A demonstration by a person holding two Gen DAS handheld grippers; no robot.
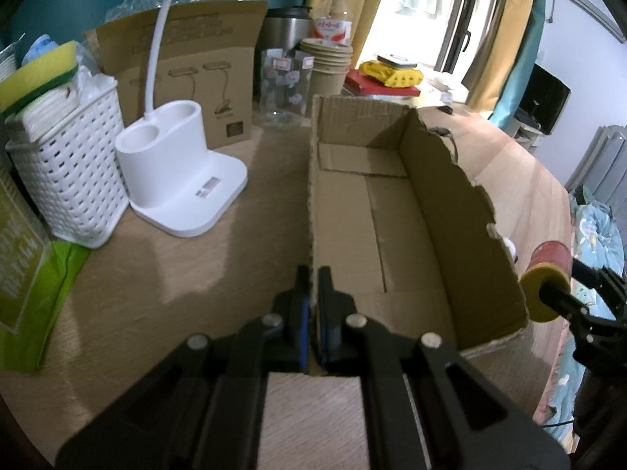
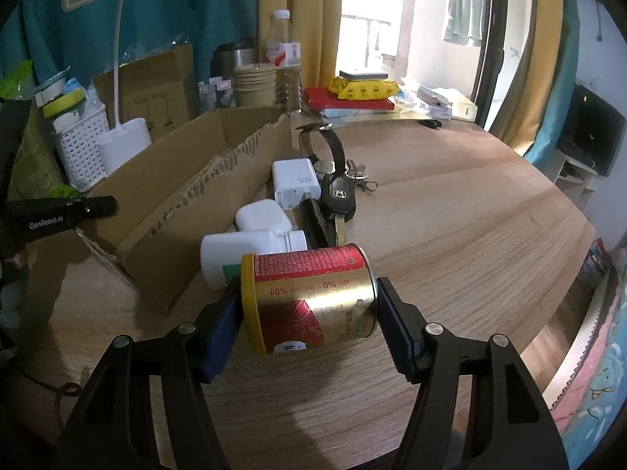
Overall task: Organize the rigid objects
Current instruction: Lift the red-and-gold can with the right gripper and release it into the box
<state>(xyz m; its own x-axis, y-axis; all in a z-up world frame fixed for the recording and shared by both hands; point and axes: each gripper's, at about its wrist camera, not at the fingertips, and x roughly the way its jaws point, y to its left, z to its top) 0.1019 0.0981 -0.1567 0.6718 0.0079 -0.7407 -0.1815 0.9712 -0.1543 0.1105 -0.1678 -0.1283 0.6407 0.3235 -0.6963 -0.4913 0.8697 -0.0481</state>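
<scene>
A red and gold can (image 2: 313,297) with a yellow lid lies on its side between the pads of my right gripper (image 2: 309,313), which is shut on its two ends. The same can (image 1: 552,254) shows at the right edge of the left wrist view. My left gripper (image 1: 311,286) is shut on the near left wall of the empty cardboard box (image 1: 450,203). Beside the box's torn wall (image 2: 188,196) lie a white bottle (image 2: 235,254), a white earbud case (image 2: 260,217), a white charger (image 2: 296,182), a car key (image 2: 339,196) and a watch (image 2: 329,145).
Left of the box stand a white lamp base (image 1: 176,180), a white woven basket (image 1: 70,164) and a green packet (image 1: 31,266). Behind it are a printed carton (image 1: 188,74), a glass jar (image 1: 282,90), paper cups (image 1: 327,66) and a water bottle (image 1: 333,15).
</scene>
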